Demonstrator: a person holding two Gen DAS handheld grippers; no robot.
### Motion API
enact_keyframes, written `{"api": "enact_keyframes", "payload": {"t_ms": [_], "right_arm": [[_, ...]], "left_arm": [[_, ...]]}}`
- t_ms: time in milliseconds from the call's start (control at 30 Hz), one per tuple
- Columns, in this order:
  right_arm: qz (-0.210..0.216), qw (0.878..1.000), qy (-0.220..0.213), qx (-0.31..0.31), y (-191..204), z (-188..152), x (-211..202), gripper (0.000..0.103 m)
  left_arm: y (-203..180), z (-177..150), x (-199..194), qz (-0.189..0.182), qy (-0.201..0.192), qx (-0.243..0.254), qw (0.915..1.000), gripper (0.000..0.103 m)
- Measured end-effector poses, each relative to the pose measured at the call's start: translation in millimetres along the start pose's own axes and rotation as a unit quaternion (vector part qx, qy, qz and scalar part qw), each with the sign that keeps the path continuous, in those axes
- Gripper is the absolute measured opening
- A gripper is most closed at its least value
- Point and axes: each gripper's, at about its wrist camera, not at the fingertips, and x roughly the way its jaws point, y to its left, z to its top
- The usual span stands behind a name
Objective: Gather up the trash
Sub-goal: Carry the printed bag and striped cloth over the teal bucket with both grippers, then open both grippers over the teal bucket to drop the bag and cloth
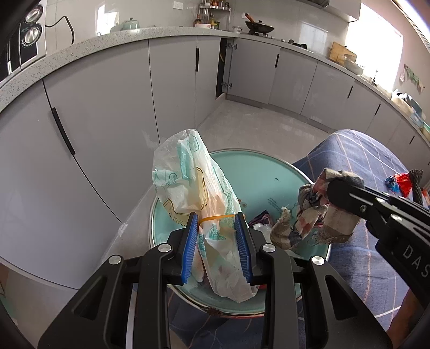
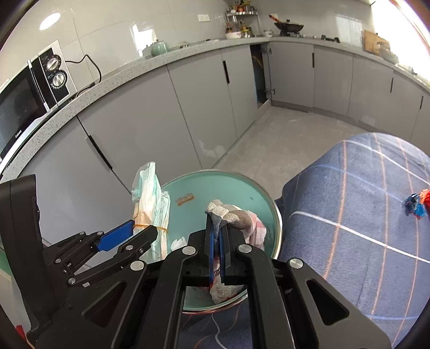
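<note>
Left tool [image 1: 216,222] clamped on banded plastic bag [image 1: 188,185], held over teal bin [image 1: 268,174]. Right tool [image 2: 218,228] pinched nearly closed on checked rag [image 2: 236,217], also above bin. Wrappers [image 2: 418,204] lie on blue table.

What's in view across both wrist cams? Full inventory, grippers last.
plastic bag: 1, clear with teal and orange print, yellow band around it, held over the bin
cloth scrap: 1, grey-pink plaid, held over the bin
trash bin: 1, teal, metal rim, beside the bed
wrappers: a small clump, red and blue, on the blanket
blanket: 1, blue with a line grid, right side
microwave: 1, black and silver, left counter
wok: 1, black, far stove
cabinets: a row, grey, one far door open
left gripper: shut on plastic bag
right gripper: shut on cloth scrap
</note>
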Motion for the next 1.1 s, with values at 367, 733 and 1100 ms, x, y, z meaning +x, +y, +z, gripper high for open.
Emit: {"api": "enact_keyframes", "payload": {"t_ms": [367, 733, 1100], "right_arm": [[0.014, 0.999, 0.029, 0.013, -12.5, -10.5, 6.2, 0.039], [0.064, 0.998, 0.016, 0.020, -11.1, 9.0, -8.4, 0.041], [0.032, 0.998, 0.006, 0.049, -29.9, 4.5, -18.0, 0.053]], "left_arm": [[1.1, -4.3, 16.2, 0.013, 0.024, 0.001, 0.9996, 0.031], [0.8, -7.5, 9.8, 0.018, 0.019, 0.010, 0.9996, 0.032], [-8.4, -11.6, 7.3, 0.022, 0.014, 0.051, 0.9984, 0.051]]}}
